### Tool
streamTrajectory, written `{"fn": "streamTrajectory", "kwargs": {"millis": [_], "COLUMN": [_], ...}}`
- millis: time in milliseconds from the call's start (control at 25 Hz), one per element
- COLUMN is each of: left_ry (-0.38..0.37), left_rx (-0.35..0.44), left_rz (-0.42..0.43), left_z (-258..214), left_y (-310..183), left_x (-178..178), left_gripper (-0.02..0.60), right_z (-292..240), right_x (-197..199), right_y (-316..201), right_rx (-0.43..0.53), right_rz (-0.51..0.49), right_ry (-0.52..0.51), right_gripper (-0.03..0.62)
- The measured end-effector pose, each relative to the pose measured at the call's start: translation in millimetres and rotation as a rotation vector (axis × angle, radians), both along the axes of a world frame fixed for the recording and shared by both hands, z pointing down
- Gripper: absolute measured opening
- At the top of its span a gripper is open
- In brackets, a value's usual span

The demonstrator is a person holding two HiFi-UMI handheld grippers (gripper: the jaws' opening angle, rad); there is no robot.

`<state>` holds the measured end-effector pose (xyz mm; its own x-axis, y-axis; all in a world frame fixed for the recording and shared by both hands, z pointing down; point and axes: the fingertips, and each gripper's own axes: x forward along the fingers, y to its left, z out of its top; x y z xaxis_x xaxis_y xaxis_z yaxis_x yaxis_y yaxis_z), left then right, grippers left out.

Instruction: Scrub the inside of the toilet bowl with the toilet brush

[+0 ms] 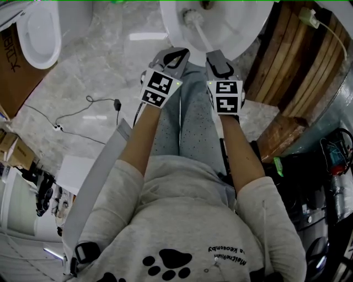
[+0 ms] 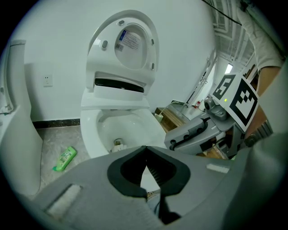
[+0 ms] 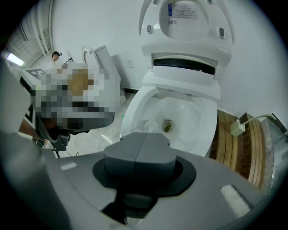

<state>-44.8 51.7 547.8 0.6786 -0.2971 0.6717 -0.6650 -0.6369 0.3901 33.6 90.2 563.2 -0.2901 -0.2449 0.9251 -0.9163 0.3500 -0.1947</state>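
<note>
The white toilet bowl (image 1: 242, 44) stands open at the top of the head view, seat and lid (image 2: 128, 40) raised. My right gripper (image 1: 218, 58) is shut on the white toilet brush handle (image 1: 203, 37). The brush head (image 1: 190, 16) rests inside the bowl against its left wall, seen as a white brush head (image 3: 146, 126) past the shut jaws of the right gripper (image 3: 140, 139). A brownish patch (image 3: 168, 126) sits at the drain. My left gripper (image 1: 175, 55) hovers beside the right one in front of the bowl. The left gripper's (image 2: 145, 150) tips meet and hold nothing.
A green bottle (image 2: 65, 158) lies on the floor left of the toilet. Wooden boards (image 1: 287, 66) and a white plug (image 3: 236, 128) sit on its right. A second toilet (image 1: 41, 30), a cardboard box (image 1: 14, 66) and a floor cable (image 1: 88, 110) lie to the left.
</note>
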Motion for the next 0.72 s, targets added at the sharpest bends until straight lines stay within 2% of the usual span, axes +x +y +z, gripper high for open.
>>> {"fn": "streamTrajectory", "kwargs": {"millis": [440,720], "left_ry": [0.004,0.004], "left_rx": [0.012,-0.004], "left_rz": [-0.019,-0.02], "left_z": [1.2,2.2], "left_y": [-23.7,-22.6], "left_x": [8.0,15.2], "left_gripper": [-0.002,-0.002], "right_z": [3.1,3.2], "right_x": [-1.8,-1.0], "right_y": [-21.1,-35.6], "right_rx": [0.006,0.015], "right_rz": [0.016,0.015], "right_ry": [-0.02,-0.028], "right_gripper": [0.158,0.158]}}
